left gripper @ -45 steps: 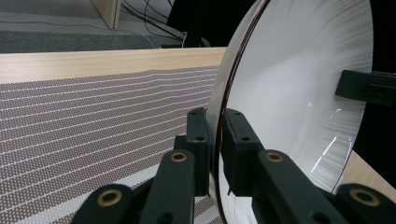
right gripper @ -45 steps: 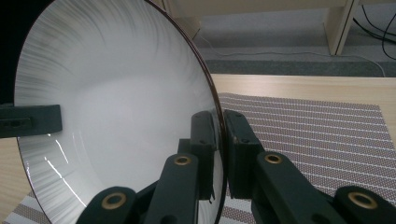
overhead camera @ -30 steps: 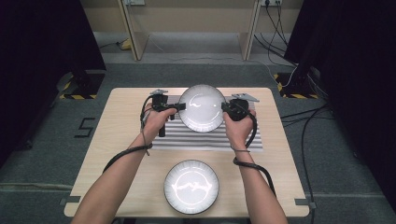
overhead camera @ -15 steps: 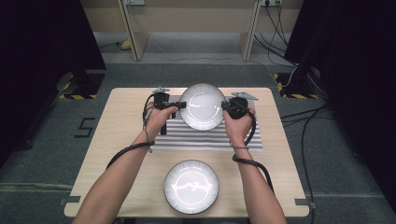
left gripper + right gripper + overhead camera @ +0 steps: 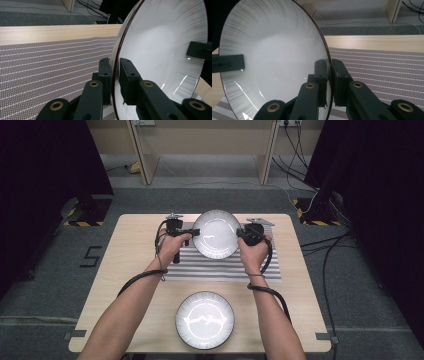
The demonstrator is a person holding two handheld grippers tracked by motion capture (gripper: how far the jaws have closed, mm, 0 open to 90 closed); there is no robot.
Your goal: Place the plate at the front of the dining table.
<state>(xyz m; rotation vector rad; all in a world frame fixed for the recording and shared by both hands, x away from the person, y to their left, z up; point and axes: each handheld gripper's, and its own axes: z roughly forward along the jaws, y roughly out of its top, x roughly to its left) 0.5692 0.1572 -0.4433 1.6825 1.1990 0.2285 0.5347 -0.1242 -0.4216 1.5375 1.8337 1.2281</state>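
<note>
Above striped mat [image 5: 220, 267]: plate [image 5: 216, 234] rim-clamped between left gripper [image 5: 196, 232] and right gripper [image 5: 240, 235].

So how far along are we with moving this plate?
One plate already sits at the near edge of the table. In hand: the left gripper and the right gripper each clamp opposite rims of the second plate, held above the striped mat. Left: setting it down and letting go.
</note>
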